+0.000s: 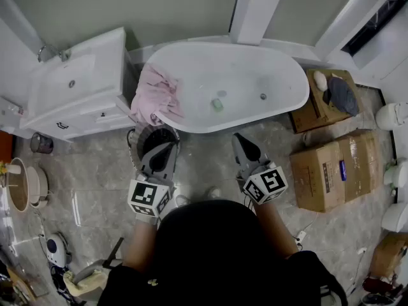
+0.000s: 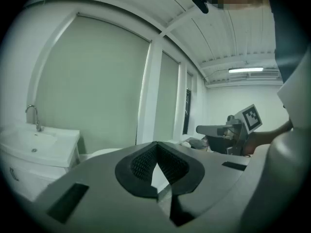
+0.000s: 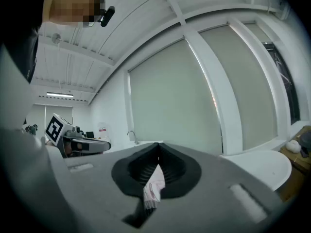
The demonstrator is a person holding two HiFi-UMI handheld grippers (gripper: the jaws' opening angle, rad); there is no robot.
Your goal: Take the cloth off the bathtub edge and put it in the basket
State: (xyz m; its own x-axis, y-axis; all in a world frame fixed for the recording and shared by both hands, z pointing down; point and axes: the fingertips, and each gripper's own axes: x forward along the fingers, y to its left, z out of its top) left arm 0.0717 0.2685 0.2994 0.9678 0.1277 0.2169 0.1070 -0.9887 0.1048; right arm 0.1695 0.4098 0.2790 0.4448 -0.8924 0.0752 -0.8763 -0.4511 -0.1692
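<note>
On the bathtub (image 1: pixel 255 75) edge the cloth (image 1: pixel 157 95) is lying untaken, the basket (image 1: pixel 141 139) is waiting nearby, and the left hand-held gripper (image 1: pixel 166 148) and right hand-held gripper (image 1: pixel 242 140) are hovering, jaws together, empty.

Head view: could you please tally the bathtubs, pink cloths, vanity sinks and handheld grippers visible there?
Bathtub: 1
Pink cloth: 1
Vanity sink: 1
Grippers: 2 (left gripper, right gripper)
Total: 5

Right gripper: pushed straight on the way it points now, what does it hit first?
Most likely the bathtub, at its near rim, which lies just ahead of the right gripper in the head view. Height is unclear, so it might pass over the rim.
</note>
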